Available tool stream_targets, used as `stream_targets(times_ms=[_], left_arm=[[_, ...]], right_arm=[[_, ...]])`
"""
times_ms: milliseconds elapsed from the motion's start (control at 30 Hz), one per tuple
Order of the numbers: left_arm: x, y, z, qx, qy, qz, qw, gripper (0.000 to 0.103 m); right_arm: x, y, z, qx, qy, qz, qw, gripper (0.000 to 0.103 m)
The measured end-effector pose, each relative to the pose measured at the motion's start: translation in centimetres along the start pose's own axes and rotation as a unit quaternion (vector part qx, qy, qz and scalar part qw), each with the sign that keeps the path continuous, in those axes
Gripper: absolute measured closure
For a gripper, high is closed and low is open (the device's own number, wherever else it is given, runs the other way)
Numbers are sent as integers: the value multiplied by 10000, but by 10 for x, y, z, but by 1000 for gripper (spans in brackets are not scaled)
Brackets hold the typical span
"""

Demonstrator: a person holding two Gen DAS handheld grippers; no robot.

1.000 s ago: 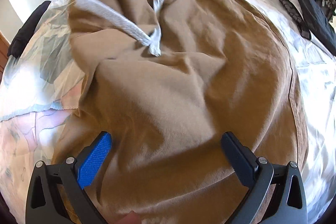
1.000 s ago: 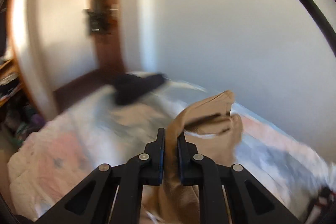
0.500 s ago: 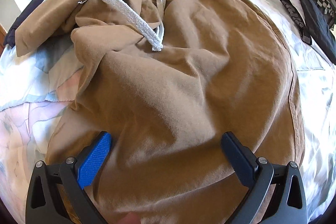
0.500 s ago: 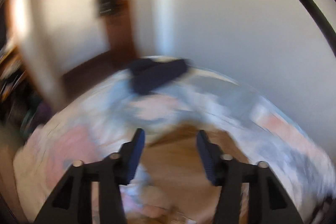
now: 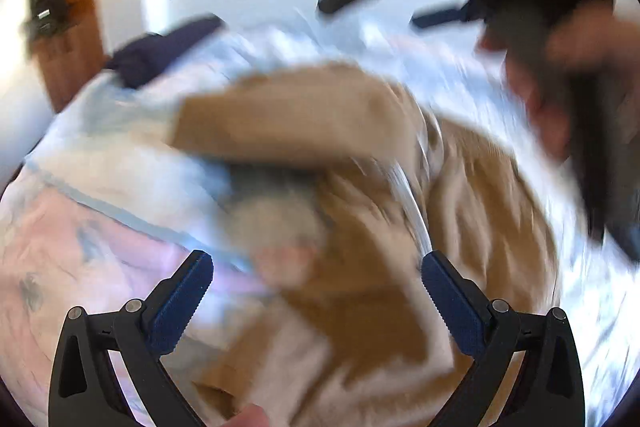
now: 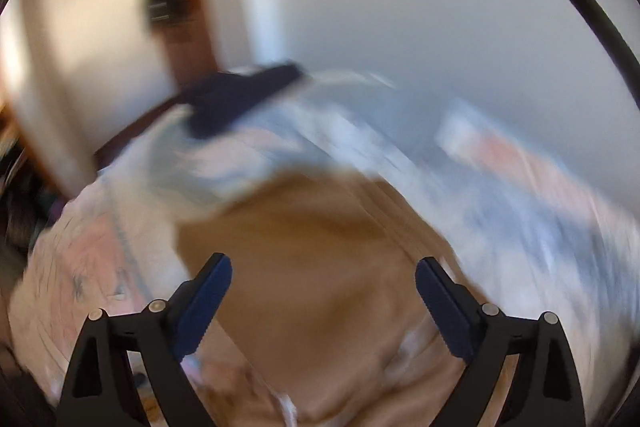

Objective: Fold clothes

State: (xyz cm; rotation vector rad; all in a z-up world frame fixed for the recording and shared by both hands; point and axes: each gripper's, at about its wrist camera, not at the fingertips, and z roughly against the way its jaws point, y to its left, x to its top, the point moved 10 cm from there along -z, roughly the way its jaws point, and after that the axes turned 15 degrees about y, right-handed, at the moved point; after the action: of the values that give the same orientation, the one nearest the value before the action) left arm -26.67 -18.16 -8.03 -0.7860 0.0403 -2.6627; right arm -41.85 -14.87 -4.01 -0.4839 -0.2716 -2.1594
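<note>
Left wrist view is blurred: the left hand-held gripper stands wide with nothing between its pads, above the tan cotton drawstring pants, which lie crumpled on the bed with a pale blue and pink patterned cover. The right hand-held gripper has just been opening; it is wide and empty over the same pants. A dark navy folded garment lies at the far edge.

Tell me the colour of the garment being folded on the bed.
Tan brown garment, clearest in the right wrist view.
</note>
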Motion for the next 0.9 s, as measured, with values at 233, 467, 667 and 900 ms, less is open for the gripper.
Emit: stream_targets(times_ms=[233, 467, 667, 900], left_arm=[[57, 78, 74, 510, -1658, 827, 9814, 0], [38, 200, 72, 952, -1127, 2979, 9431, 0], [4, 221, 66, 754, -963, 3738, 9194, 0], [4, 205, 63, 433, -815, 3510, 9318, 0]], right_arm=[[4, 66, -61, 261, 93, 1315, 9909, 18], [-32, 85, -85, -374, -20, 1508, 9878, 5], [-23, 82, -125, -1628, 558, 1509, 9735, 63], [-16, 66, -68, -210, 338, 416, 9983, 93]])
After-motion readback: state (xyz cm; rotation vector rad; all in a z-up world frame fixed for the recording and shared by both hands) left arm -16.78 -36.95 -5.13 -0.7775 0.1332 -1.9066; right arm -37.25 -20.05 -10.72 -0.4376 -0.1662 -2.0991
